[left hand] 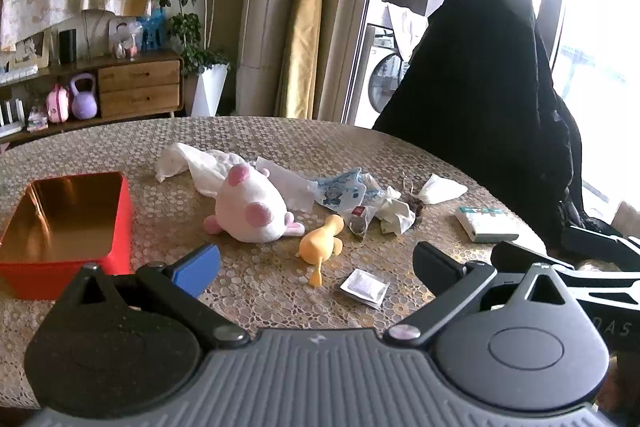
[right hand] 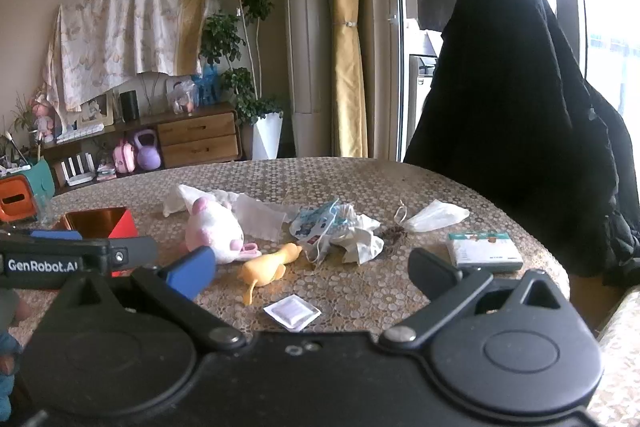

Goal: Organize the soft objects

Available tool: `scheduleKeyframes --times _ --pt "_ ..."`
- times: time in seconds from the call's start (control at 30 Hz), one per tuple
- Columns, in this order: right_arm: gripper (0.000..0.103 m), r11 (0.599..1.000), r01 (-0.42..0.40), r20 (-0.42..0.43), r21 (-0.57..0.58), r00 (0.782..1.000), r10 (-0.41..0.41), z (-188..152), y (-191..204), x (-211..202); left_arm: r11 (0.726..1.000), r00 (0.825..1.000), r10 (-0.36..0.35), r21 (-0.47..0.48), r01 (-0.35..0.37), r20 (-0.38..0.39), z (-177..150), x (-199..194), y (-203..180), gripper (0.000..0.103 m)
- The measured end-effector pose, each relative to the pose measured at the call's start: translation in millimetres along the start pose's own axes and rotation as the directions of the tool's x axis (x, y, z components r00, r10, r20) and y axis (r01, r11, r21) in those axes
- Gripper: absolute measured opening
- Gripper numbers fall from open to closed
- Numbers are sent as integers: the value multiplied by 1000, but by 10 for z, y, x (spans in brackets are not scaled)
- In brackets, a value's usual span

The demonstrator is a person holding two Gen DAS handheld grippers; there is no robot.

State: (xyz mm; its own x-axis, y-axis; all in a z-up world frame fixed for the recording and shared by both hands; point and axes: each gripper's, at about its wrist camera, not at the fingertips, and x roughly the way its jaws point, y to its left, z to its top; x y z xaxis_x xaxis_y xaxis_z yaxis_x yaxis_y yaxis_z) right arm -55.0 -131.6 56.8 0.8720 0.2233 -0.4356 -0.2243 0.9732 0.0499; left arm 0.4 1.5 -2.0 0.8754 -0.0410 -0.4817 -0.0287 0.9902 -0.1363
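A white and pink plush toy [left hand: 250,209] lies on the table's middle, also in the right wrist view [right hand: 214,233]. A yellow soft duck [left hand: 320,243] lies just right of it, also in the right wrist view [right hand: 266,267]. An open red box [left hand: 64,227] with a gold inside stands at the left, also in the right wrist view [right hand: 100,223]. My left gripper [left hand: 316,263] is open and empty, just short of the duck. My right gripper [right hand: 312,271] is open and empty, near the table's front edge.
White tissues [left hand: 192,163], a blue printed wrapper [left hand: 344,189], crumpled paper [left hand: 394,215], a small foil sachet [left hand: 364,287] and a tissue pack [left hand: 486,223] lie on the patterned table [left hand: 280,143]. A chair draped in black cloth [left hand: 500,87] stands at the right.
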Motion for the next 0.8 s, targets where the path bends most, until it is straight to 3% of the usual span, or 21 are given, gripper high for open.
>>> scheduleKeyframes --times 0.07,0.37,0.8 --pt "102 1000 -3 0 2 1000 3 8 -2 1 1000 999 11 7 -10 -36 3 12 -2 103" --pt "102 1000 -8 2 3 1000 8 7 -13 -5 999 1000 25 42 -25 19 29 -4 -27 103" --pt "101 1000 -9 7 -1 1000 9 12 -3 -13 999 1000 24 30 -24 -8 63 -33 -25 103"
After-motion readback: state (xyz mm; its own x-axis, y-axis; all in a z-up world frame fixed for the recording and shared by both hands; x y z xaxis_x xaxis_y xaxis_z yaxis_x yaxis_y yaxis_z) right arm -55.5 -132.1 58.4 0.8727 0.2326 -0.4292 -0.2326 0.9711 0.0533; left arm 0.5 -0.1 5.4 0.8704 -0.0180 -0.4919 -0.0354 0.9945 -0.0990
